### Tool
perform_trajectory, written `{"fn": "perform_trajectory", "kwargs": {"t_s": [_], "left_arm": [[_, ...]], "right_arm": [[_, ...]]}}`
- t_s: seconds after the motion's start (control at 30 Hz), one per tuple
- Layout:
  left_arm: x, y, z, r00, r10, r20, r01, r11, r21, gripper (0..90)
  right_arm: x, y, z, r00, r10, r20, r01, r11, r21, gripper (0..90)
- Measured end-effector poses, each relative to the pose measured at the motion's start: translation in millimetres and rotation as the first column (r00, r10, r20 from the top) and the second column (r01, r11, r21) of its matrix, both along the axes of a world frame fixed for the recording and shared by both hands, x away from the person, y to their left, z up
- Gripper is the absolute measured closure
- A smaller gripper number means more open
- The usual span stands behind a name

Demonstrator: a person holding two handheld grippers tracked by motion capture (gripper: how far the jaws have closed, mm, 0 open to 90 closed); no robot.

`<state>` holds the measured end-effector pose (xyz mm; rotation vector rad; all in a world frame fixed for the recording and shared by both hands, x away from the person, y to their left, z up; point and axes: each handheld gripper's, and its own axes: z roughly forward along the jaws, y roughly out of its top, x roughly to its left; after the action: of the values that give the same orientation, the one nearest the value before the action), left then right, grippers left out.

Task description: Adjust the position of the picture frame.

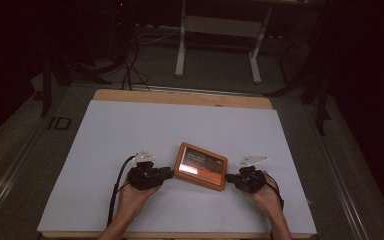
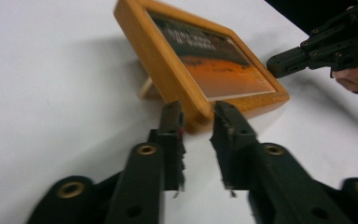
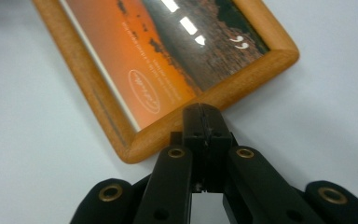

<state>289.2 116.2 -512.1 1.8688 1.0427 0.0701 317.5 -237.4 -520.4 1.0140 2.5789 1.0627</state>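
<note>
Item: wooden picture frame (image 1: 200, 166), face up, near the front edge of the white surface (image 1: 130, 125), about midway along. My left gripper (image 2: 196, 114) narrowly parted astride its corner; my right gripper (image 3: 204, 116) closed, tips at the rim. Step, judged: bracketing. Next: left jaws must clamp

A wooden picture frame with an orange photo (image 1: 200, 166) lay tilted between the left gripper (image 1: 169, 173) and right gripper (image 1: 228, 176).

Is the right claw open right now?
No, in the right gripper view the right claw has its jaws pressed together with no gap, their tips at the edge of the frame.
</note>
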Motion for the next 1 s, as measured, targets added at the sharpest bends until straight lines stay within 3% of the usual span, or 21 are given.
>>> {"fn": "perform_trajectory", "kwargs": {"t_s": [0.2,0.37,0.4,0.47,0.5,0.67,0.7,0.73,0.87,0.9,0.93,1.0], "left_arm": [[5.2,-3.8,-9.6,0.9988,0.033,-0.037,-0.034,0.9990,-0.030,52.9],[23.5,-8.2,-16.1,0.9922,0.054,-0.112,-0.069,0.9895,-0.127,41.9],[23.5,-8.2,-16.1,0.9922,0.054,-0.112,-0.069,0.9895,-0.127,41.5],[31.4,-12.5,-21.1,0.9844,0.009,-0.176,-0.039,0.9846,-0.170,41.5],[32.8,-14.6,-22.2,0.9826,0.008,-0.185,-0.041,0.9834,-0.176,40.9],[38.5,-16.6,-22.3,0.9749,0.038,-0.219,-0.078,0.9816,-0.174,48.0],[41.0,-15.9,-21.5,0.9674,0.050,-0.248,-0.097,0.9792,-0.179,49.9],[41.8,-15.9,-20.8,0.9658,0.050,-0.254,-0.098,0.9789,-0.179,50.9],[40.2,-18.8,-13.6,0.9699,0.060,-0.236,-0.103,0.9798,-0.172,53.2],[39.2,-23.1,-5.8,0.9762,0.067,-0.206,-0.100,0.9827,-0.155,54.0],[39.2,-23.1,-5.8,0.9762,0.067,-0.206,-0.100,0.9827,-0.155,54.7],[38.8,-32.2,7.9,0.9862,0.066,-0.152,-0.086,0.9882,-0.127,56.3]], "right_arm": [[-1.7,8.7,-0.3,0.9989,0.047,-0.010,-0.047,0.9988,0.017,90.0],[-1.9,9.9,-0.6,0.9985,0.053,-0.013,-0.053,0.9983,0.023,90.0],[-1.9,9.9,-0.6,0.9985,0.053,-0.013,-0.053,0.9983,0.023,90.0],[-1.6,9.4,-0.9,0.9984,0.055,-0.015,-0.055,0.9982,0.026,89.9],[-1.6,9.4,-0.8,0.9984,0.055,-0.014,-0.055,0.9982,0.025,90.0],[-1.7,9.4,-0.9,0.9983,0.058,-0.010,-0.058,0.9981,0.023,90.0],[-1.4,9.1,-1.0,0.9981,0.060,-0.012,-0.060,0.9979,0.025,90.0],[-1.3,8.9,-1.1,0.9980,0.061,-0.012,-0.061,0.9978,0.025,89.9],[-0.5,7.9,-1.1,0.9981,0.060,-0.014,-0.060,0.9977,0.032,89.9],[-0.2,7.7,-0.6,0.9980,0.062,-0.012,-0.062,0.9976,0.032,89.9],[-0.2,7.7,-0.6,0.9980,0.062,-0.012,-0.062,0.9976,0.032,89.9],[1.3,7.8,3.2,0.9979,0.064,0.001,-0.064,0.9973,0.035,88.4]]}}
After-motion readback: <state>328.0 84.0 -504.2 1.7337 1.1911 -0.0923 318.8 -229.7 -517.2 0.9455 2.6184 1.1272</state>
